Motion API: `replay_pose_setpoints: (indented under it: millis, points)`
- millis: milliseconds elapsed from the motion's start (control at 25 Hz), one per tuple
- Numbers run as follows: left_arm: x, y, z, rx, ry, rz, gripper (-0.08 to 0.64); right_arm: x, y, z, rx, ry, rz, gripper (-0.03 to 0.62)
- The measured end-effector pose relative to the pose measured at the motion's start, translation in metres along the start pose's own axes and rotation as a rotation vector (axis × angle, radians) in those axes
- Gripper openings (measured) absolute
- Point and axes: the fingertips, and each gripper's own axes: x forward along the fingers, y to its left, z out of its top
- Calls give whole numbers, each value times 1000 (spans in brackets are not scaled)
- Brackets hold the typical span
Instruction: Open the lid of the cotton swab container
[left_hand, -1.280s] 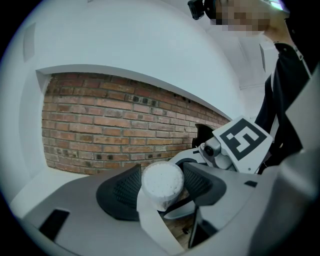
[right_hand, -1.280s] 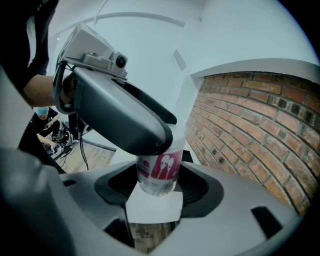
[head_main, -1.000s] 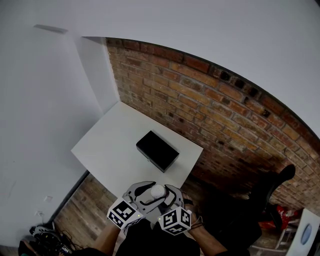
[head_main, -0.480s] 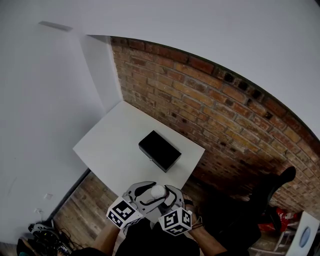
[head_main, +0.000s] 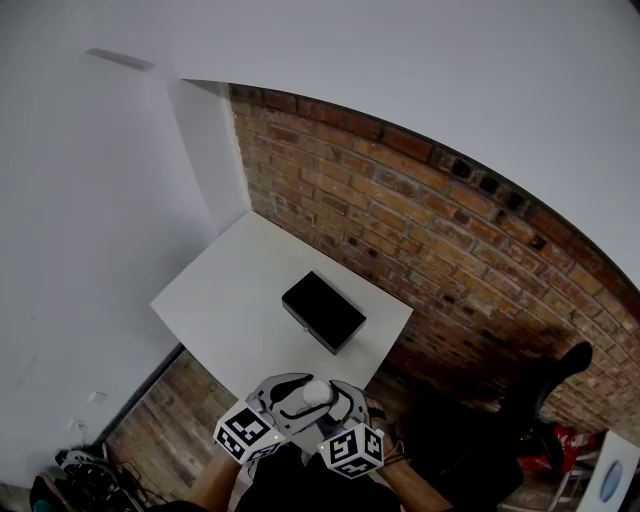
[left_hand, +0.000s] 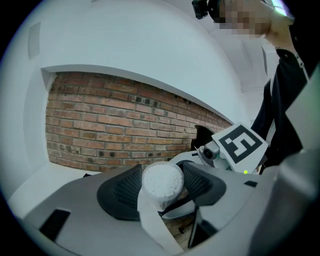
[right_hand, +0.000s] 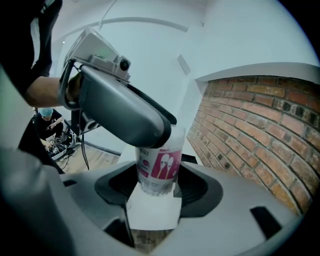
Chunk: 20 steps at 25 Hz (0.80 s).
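1. Over the last second almost nothing changes. In the head view the two grippers sit a touch lower, and the cotton swab container (head_main: 316, 392) stays clamped between them as before. We judge the lid is not yet off and the separating pull or twist is still to come.
2. The left gripper (left_hand: 162, 189) is closed on one round end of the container. Its ribbed pads (left_hand: 125, 189) press that end from both sides, and white swab tips show through it.
3. The right gripper (right_hand: 157, 186) is closed on the lower body, under the pink label, while the left gripper's jaw covers the upper end.
4. The container hangs in the air in front of the near edge of the table (head_main: 215, 290), touching nothing but the jaws.
5. Farther off, a black box (head_main: 323, 311) lies on the table, towards the edge by the brick wall (head_main: 430, 220).
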Motion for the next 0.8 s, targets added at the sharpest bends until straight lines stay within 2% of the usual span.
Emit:
replay_pose_setpoints:
  millis: [240,800]
  points:
    - [0,1,3,-15,-9,-13,270,-1,-3,2,-3,-6,-5,259]
    - [0,-6,14,7,-56,-42,272,-10,-7,7,4,-78,4,261]
